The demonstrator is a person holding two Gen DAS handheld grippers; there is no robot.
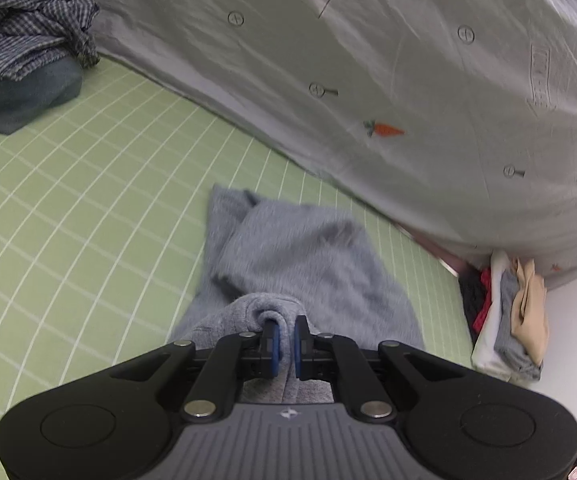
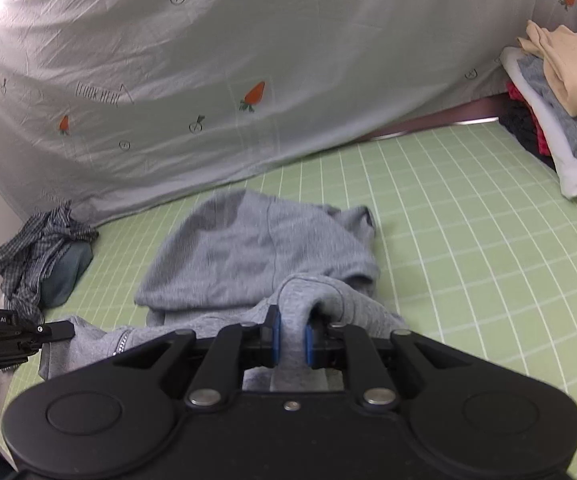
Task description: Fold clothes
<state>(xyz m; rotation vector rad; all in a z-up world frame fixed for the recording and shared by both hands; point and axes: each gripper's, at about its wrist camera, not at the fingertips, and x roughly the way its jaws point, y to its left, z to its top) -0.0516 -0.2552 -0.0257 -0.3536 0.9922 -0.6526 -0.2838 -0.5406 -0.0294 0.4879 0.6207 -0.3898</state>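
Both grippers pinched grey garment point(image 2: 248, 248), lifting edge off green mat point(image 2: 468, 220).
Left gripper point(image 1: 284, 340) & right gripper point(image 2: 290, 340) fingers held cloth; best kept level, taut.

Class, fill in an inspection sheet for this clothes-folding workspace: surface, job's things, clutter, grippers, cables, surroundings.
Surface: green gridded sheet, flat.
Job's things: grey garment crumpled at centre, partly lifted; folded stack at the sheet's far right edge.
Clutter: checked garment heaped over a dark bundle at the far left.
Grippers: left gripper shut on a fold of the grey garment; right gripper shut on another fold of it.
Cables: nothing seen.
Surroundings: pale carrot-print cloth draped behind the sheet.
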